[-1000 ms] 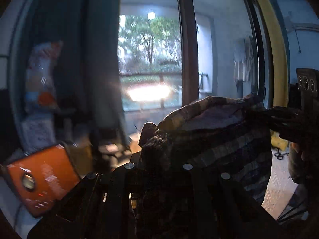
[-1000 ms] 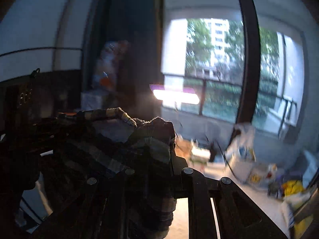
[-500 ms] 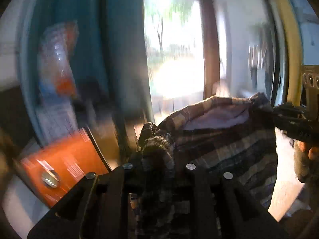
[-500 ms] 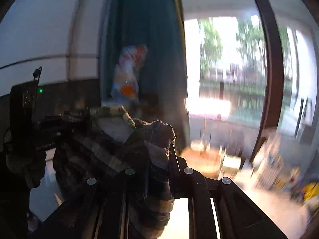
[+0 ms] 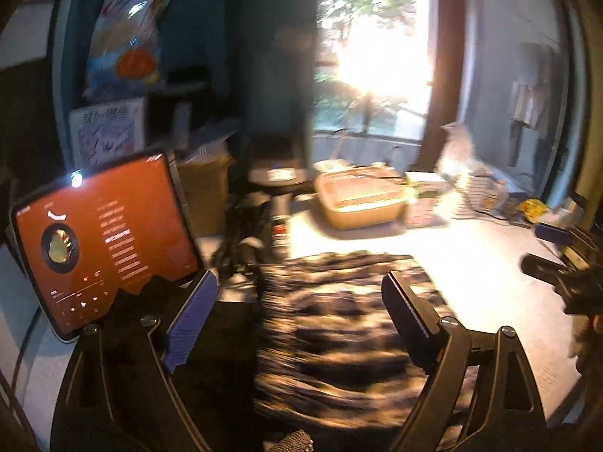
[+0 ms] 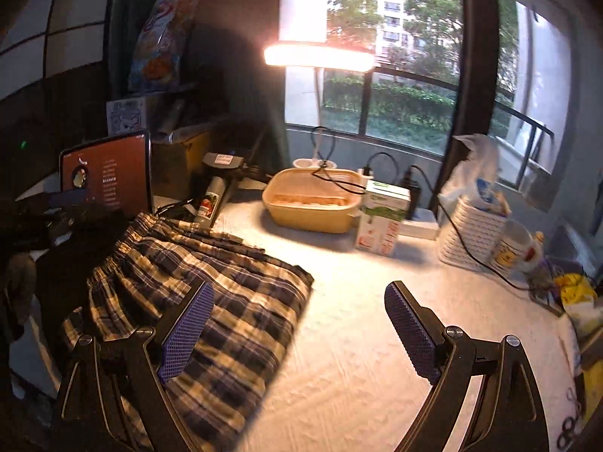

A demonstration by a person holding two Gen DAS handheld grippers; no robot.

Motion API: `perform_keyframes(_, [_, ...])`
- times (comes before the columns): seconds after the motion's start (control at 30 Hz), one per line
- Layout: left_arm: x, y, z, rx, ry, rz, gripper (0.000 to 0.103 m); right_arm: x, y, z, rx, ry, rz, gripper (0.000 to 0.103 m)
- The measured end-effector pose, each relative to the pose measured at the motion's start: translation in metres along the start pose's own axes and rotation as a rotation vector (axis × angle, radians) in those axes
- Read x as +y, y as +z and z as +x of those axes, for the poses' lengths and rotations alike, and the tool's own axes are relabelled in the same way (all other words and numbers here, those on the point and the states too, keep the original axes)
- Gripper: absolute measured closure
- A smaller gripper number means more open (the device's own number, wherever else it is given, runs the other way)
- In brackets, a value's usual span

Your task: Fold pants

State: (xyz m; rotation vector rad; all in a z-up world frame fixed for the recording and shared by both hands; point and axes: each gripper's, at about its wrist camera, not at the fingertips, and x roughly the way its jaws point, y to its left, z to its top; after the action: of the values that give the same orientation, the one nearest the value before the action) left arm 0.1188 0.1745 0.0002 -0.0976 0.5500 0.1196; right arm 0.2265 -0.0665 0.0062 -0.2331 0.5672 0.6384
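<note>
Your left gripper (image 5: 299,320) is spread wide above the plaid pants (image 6: 196,301); your right gripper (image 6: 299,329) is spread too, the pants lying under its left finger.

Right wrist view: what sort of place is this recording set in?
Probably a lived-in room in a flat, at a cluttered worktable by a window. A lit desk lamp, a propped tablet and a milk carton stand behind the plaid pants.

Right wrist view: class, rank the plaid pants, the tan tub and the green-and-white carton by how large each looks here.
1. plaid pants, though nearest the camera
2. tan tub
3. green-and-white carton, not far behind the tub
</note>
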Motion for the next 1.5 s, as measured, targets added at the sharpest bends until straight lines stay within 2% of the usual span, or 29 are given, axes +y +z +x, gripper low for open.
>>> perform_keyframes(0.13, [-0.045, -0.008, -0.023, -0.03, -0.009, 0.053, 0.014, -0.011, -0.012, -0.034, -0.018, -0.014, 0.036, 0.01])
perform_keyframes(0.37, [-0.106, -0.022, -0.065, -0.107, -0.063, 0.106, 0.014, -0.037, -0.038, -0.1, -0.075, -0.093, 0.129, 0.01])
perform_keyframes(0.47, [-0.124, -0.031, -0.077, -0.111, -0.124, 0.056, 0.013, -0.044, -0.051, -0.129, -0.104, -0.134, 0.143, 0.01])
perform_keyframes(0.63, [-0.145, -0.042, -0.092, -0.149, -0.121, 0.028, 0.003, -0.049, -0.072, -0.171, -0.133, -0.202, 0.154, 0.01])
perform_keyframes(0.93, [-0.165, -0.035, -0.122, -0.237, -0.095, 0.078, 0.001, -0.047, -0.088, -0.21, -0.17, -0.24, 0.151, 0.01])
perform_keyframes(1.5, [-0.164, -0.036, -0.127, -0.242, -0.099, 0.044, 0.001, -0.04, -0.087, -0.222, -0.186, -0.266, 0.148, 0.01])
